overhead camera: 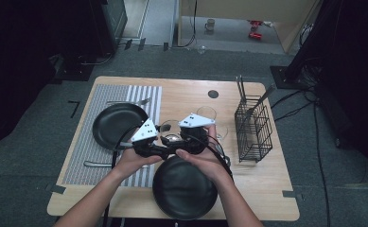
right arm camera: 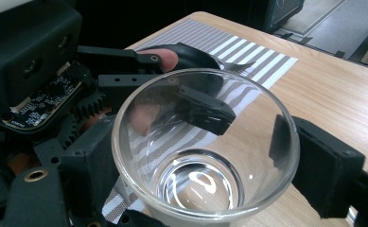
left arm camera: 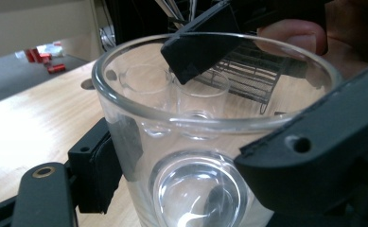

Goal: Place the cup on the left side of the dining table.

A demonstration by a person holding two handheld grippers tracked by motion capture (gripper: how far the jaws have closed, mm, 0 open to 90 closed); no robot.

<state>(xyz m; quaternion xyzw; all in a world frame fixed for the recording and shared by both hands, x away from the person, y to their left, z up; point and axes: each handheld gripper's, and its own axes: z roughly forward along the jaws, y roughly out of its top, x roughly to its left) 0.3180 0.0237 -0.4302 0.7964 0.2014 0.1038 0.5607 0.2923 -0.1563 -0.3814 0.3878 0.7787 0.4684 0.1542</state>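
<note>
A: High view: what is crowding the wooden bench (overhead camera: 181,92)?

B: Two round black pans are sitting there, one (overhead camera: 118,124) on the striped grey mat (overhead camera: 149,97), the other (overhead camera: 184,187) near the front edge. A black wire rack (overhead camera: 253,128) is holding thin utensils at the right, and two more glasses are standing behind.

A: And the hand-held grippers?

B: Both are meeting over a clear, smooth, empty glass (left arm camera: 191,142). The left hand-held gripper (left arm camera: 172,156) is pressing its jaws on the glass's outer wall. The right hand-held gripper (right arm camera: 191,161) is closing on it too, pads against the wall.
</note>
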